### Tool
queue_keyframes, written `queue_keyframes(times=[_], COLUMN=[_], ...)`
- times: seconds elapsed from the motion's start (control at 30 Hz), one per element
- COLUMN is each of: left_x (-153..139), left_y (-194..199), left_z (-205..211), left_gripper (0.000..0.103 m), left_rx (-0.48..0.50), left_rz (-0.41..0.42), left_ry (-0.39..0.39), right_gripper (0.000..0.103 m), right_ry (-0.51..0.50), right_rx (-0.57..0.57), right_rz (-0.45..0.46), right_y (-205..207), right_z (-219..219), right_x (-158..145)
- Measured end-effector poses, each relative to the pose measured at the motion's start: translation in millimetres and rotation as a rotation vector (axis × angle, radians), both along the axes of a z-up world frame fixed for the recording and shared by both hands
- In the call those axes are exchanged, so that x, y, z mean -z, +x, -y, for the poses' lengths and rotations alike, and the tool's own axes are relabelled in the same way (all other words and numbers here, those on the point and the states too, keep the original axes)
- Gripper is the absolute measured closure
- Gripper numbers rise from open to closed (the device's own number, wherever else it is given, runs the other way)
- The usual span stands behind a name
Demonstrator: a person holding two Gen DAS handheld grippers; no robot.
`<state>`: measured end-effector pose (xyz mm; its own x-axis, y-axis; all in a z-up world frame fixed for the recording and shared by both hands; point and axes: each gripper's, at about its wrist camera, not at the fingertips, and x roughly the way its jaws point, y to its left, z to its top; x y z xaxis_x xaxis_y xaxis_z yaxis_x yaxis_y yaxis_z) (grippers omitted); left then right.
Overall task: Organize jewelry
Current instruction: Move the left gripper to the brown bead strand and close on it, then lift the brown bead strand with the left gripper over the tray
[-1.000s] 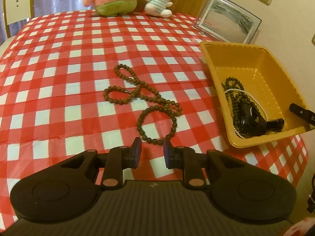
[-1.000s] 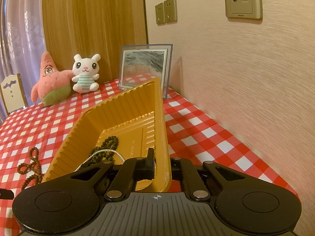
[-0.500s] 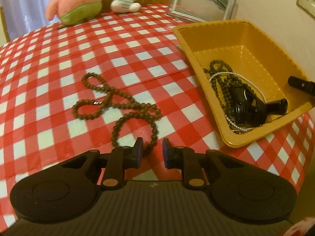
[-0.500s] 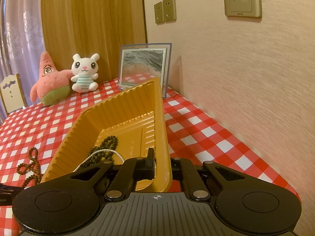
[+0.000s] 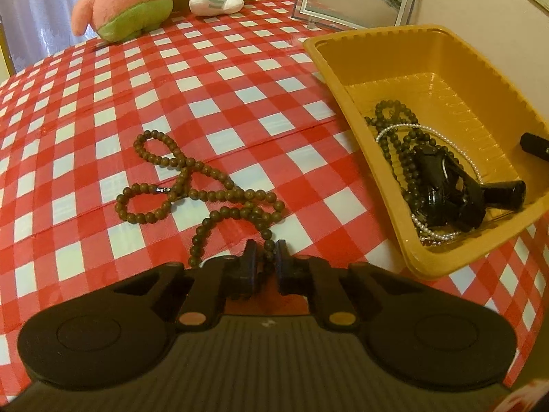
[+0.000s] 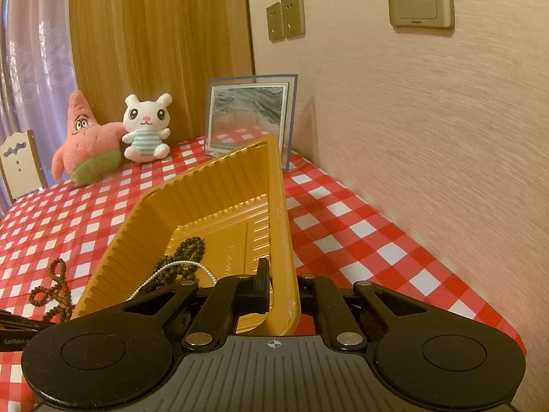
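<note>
Fingers (image 5: pixel 253 257) of left gripper (image 5: pixel 264 253) just closed, pinching brown bead string (image 5: pixel 202 194) lying on checked bench (image 5: pixel 240 79). Right gripper (image 6: pixel 281 286) clamped on yellow tray (image 6: pixel 219 185) wall. Dark beads (image 5: pixel 394 127) and pearl chain (image 5: pixel 405 127) inside tray.

A table under a red-and-white checked cloth (image 6: pixel 360 233) runs along a pale textured wall (image 6: pixel 429 137) on the right, with sockets (image 6: pixel 285 16) set in it. At the far end stands a wood panel (image 6: pixel 154 34), with a sheer curtain (image 6: pixel 34 51) to its left. A cream chair (image 6: pixel 20 164) stands far left. The light is warm.
</note>
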<state>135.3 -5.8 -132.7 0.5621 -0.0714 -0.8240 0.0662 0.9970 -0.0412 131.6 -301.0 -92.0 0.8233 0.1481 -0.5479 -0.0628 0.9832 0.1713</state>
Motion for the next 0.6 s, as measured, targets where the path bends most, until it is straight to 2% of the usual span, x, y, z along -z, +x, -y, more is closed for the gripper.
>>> queue_keyframes(times=[0.33, 0.6], left_x=[-8.2, -43.5], left_y=[-3.0, -14.2], left_z=[-1.1, -8.4], left_gripper=[0.097, 0.097], left_rx=[-0.002, -0.006], left_rz=[0.017, 0.087], left_ry=[-0.030, -0.092], right_gripper=[0.097, 0.097], right_ry=[0.001, 0.002], right_rx=[0.000, 0.000], right_rz=[0.000, 0.000], right_y=[0.2, 0.8], right_z=[0.0, 0.0], right_x=[-0.2, 0.3])
